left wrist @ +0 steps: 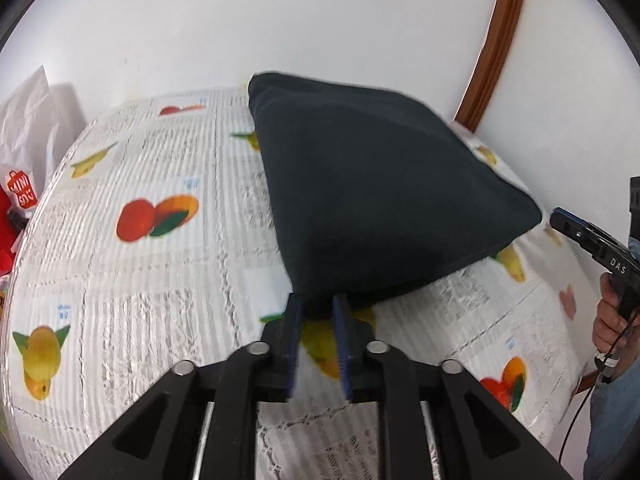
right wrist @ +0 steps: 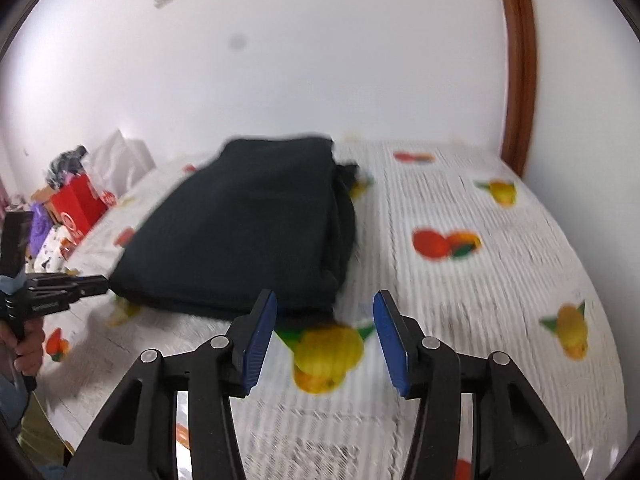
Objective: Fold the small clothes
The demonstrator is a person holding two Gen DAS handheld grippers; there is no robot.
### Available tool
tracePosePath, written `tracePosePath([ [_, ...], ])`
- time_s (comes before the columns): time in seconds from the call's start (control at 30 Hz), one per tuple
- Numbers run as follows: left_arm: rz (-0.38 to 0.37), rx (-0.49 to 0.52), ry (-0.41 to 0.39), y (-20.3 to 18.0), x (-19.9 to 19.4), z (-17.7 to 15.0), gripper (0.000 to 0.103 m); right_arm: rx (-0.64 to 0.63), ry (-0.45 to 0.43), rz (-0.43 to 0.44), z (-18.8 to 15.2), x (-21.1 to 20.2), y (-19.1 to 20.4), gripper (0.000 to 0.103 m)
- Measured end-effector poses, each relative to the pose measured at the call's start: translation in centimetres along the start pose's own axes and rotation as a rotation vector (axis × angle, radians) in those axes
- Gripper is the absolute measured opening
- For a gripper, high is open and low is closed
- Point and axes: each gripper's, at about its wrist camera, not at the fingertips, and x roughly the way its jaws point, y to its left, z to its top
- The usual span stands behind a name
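A dark navy folded garment lies on the fruit-print tablecloth. My left gripper sits at its near corner with the blue pads narrowly apart; the cloth edge reaches between the tips, and I cannot tell if it is pinched. In the right wrist view the garment lies folded in layers, and my right gripper is open just short of its near edge, touching nothing. The right gripper also shows at the right edge of the left view, and the left gripper at the left of the right view.
A white bag with red logo stands at the table's left end. A red box and clutter sit there too. A white wall runs behind the table, and a brown wooden frame stands at the right.
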Motion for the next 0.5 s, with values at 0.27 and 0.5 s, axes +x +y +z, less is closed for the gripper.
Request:
tracePosePath([
  [0.27,0.055,-0.001,-0.043,-0.6,1.8,3.5,0.044,0.235,0.093,0.029,2.2,9.1,-1.6,0.007],
  [0.5,0.048,0.009,0.002,-0.5,4.1,3.5,0.052,0.265,0.039,0.031,0.7,8.0,-3.0,0.003],
])
